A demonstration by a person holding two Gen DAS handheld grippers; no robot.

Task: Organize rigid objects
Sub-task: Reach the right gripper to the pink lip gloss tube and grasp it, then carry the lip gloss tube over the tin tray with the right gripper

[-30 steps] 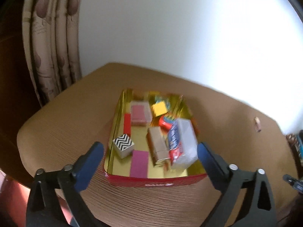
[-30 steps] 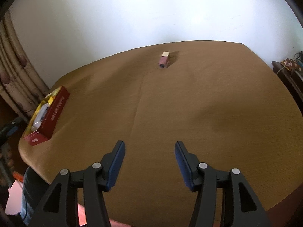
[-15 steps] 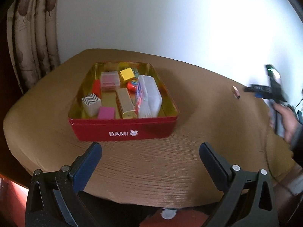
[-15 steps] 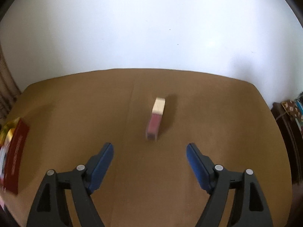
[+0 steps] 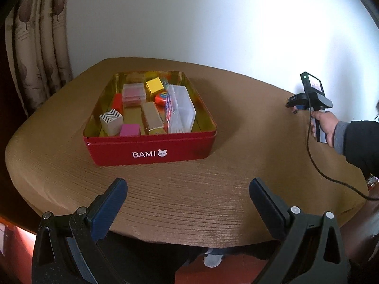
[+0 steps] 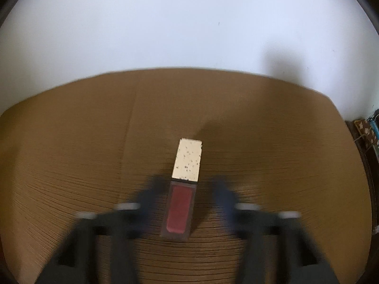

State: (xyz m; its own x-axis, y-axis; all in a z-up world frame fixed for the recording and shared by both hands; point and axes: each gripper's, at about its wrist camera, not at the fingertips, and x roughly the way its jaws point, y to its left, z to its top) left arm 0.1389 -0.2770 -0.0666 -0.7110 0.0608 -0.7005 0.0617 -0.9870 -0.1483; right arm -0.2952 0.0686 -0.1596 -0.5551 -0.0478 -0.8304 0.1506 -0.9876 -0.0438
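I have the right gripper (image 6: 187,187) down over the lip-gloss tube (image 6: 181,203), which lies flat on the brown worktop (image 6: 284,165) well out in the open, far from the red tin (image 5: 151,151). The relation I care about is the tube's long axis: it runs straight away from me, along the line the jaws point, with the pale speckled cap (image 6: 188,158) at the far end and the dark red body nearest. The jaws therefore straddle its narrow width, one on each side of the body, which is the way I want to take it. They have just been closing with the tube between them. They are smeared in the right wrist view, so I cannot see the pads cleanly, but I judge they have come in onto the body and are holding it. The left gripper (image 5: 188,189) sits in front of the tin with its jaws spread wide and nothing in them. It is the nearer one to the tin, but the tube lies far off to its right, so this pick belongs to the right hand (image 5: 323,125). The tin already holds a clutter of small boxes and blocks, so I expect to carry the tube leftward across the worktop and find a gap for it.
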